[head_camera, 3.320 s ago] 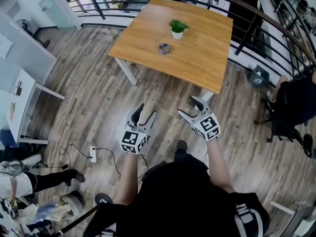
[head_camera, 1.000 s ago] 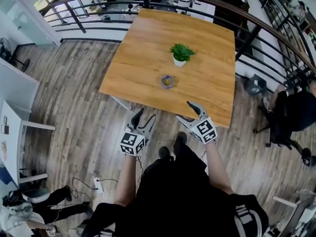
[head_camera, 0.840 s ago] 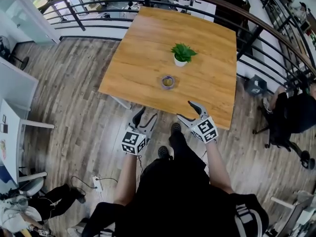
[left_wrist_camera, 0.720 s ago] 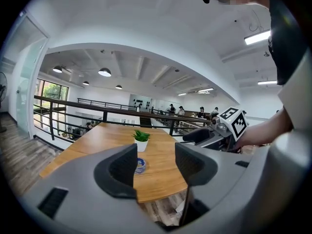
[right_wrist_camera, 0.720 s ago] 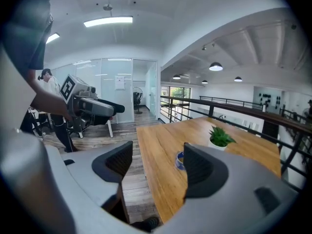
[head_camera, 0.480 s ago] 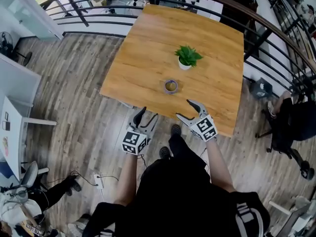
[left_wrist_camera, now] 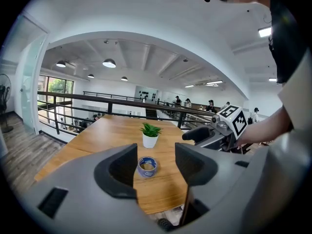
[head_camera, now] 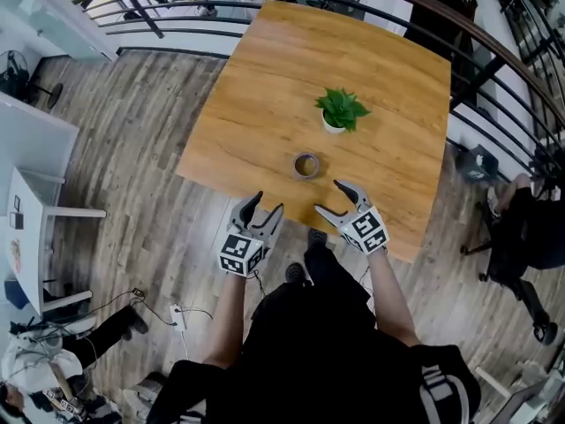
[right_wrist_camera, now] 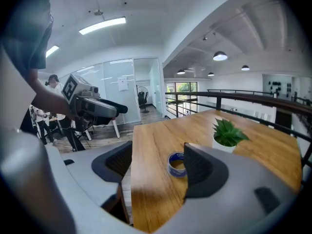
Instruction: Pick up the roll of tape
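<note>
Flat on the table (head_camera: 265, 87), the tape (head_camera: 306, 165) lies ahead, between the left gripper (head_camera: 265, 205) and the slightly nearer right gripper (head_camera: 331, 198), both wide open and empty.

Office: desks (head_camera: 26, 135), glass partitions (right_wrist_camera: 127, 94), railing (left_wrist_camera: 111, 106)

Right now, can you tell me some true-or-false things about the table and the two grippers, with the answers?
The roll of tape lies flat on the wooden table. True.
The left gripper is holding the tape. False: its fingers are apart and empty, and the tape sits untouched on the table.
A potted plant stands past the tape, farther from the person. True.
The right gripper is squeezed shut. False: it is open, with nothing gripped.
</note>
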The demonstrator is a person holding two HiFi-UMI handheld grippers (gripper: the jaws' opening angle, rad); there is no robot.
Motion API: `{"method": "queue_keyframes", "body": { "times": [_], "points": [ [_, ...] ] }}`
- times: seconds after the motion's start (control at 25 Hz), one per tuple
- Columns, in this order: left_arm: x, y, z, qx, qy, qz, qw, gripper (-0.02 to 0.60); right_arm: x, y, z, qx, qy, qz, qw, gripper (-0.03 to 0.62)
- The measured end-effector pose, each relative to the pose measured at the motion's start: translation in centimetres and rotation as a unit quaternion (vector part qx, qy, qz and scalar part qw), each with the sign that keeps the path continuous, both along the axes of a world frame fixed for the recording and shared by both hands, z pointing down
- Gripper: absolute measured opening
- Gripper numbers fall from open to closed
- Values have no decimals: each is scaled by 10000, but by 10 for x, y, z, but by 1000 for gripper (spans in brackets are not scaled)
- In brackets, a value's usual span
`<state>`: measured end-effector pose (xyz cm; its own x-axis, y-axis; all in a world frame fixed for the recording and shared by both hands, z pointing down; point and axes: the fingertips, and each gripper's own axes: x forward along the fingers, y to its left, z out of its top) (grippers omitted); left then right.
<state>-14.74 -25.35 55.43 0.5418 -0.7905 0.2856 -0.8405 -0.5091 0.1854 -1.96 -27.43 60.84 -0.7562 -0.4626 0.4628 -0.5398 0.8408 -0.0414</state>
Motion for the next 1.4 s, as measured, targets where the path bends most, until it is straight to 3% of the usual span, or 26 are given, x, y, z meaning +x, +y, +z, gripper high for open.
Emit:
{"method": "queue_keyframes", "body": {
  "times": [0.32, 0.72, 1.08, 1.4],
  "points": [
    [13, -22, 24, -359, -337, 106, 9987, 245, 2, -24, 28, -258, -12, -142, 9996, 345],
    [25, -60, 56, -449, -637, 180, 9968, 245, 9, -52, 60, -553, 24, -422, 9976, 345],
    [24, -60, 86, -757, -627, 209, 9949, 245, 0, -50, 84, -785, 158, -551, 9953, 345],
    [31, -72, 114, -856, -919, 754, 9892, 245, -2, -59, 106, -871, 328, -387, 9949, 345]
  ]
}}
